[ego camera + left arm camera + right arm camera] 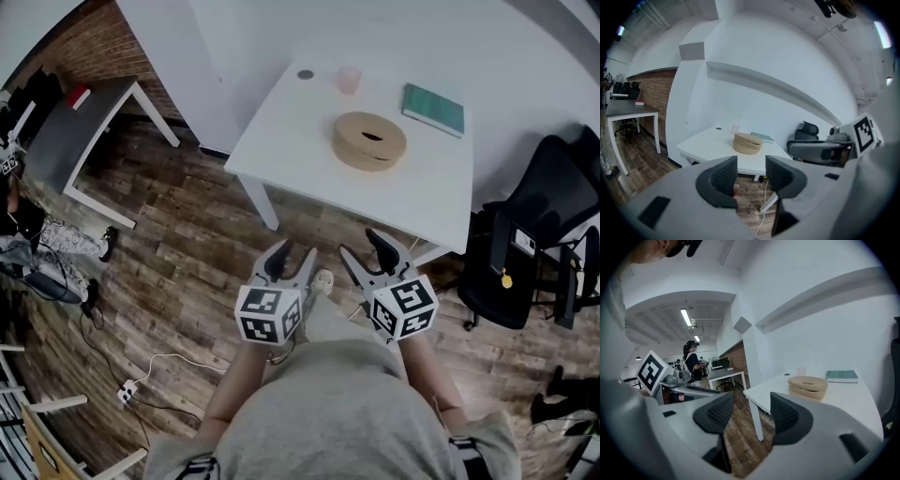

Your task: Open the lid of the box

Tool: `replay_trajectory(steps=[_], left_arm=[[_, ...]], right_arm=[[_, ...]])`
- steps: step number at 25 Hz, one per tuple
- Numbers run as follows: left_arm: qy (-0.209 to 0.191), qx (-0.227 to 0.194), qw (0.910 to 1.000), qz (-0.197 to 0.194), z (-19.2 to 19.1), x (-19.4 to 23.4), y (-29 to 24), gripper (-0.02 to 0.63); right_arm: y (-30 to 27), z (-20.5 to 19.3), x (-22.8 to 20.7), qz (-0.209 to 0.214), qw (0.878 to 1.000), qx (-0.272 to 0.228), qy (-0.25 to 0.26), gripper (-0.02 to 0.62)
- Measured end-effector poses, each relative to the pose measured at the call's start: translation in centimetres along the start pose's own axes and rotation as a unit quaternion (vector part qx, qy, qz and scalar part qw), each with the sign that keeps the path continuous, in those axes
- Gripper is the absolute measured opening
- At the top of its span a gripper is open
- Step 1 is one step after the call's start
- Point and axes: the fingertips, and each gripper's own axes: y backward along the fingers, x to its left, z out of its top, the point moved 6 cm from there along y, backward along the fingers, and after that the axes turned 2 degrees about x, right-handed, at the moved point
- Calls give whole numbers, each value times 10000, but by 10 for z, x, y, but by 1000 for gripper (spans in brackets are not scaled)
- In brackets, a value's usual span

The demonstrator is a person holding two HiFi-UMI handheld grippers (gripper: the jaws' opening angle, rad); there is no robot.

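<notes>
Tan box [369,141]: round and low, standing near the middle of the white table [281,131]; its lid [371,129], with a dark slot on top, sits closed on it
Left gripper [751,162]: jaws spread with nothing between them; only floorboards and the table's near edge show through the gap
Right gripper [751,401]: jaws likewise apart and empty, with a table leg and floor showing between them
Gripper placement: both held side by side close in front of the person's body, over the floor, pointing toward the table and well apart from the box
Green book [433,109]: lying flat on the table, right of the box in the head view, not touching it
Pink cup [349,80]: upright beyond the box, near the table's far edge
Dark disc [306,74]: just left of the cup; too small to identify, possibly a cap
Black chair [534,244]: beside the table's right end
Grey desk [84,122]: off to the left, by the brick wall
White cable [159,361]: trailing across the wood-plank floor [187,262]
Other person [691,363]: standing far off in the right gripper view
</notes>
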Motion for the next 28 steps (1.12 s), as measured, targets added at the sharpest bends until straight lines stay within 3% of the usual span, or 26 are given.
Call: replay_trajectory(steps=[14,28], left_arm=[[-182,278,9990,-298,66,53,-113,176],[-324,725,9945,-690,79,81,-211,181]], right_arm=[[-108,61,-86,-220,9995,21,229,238],[-171,62,-153,-449,9973,461,349,233]])
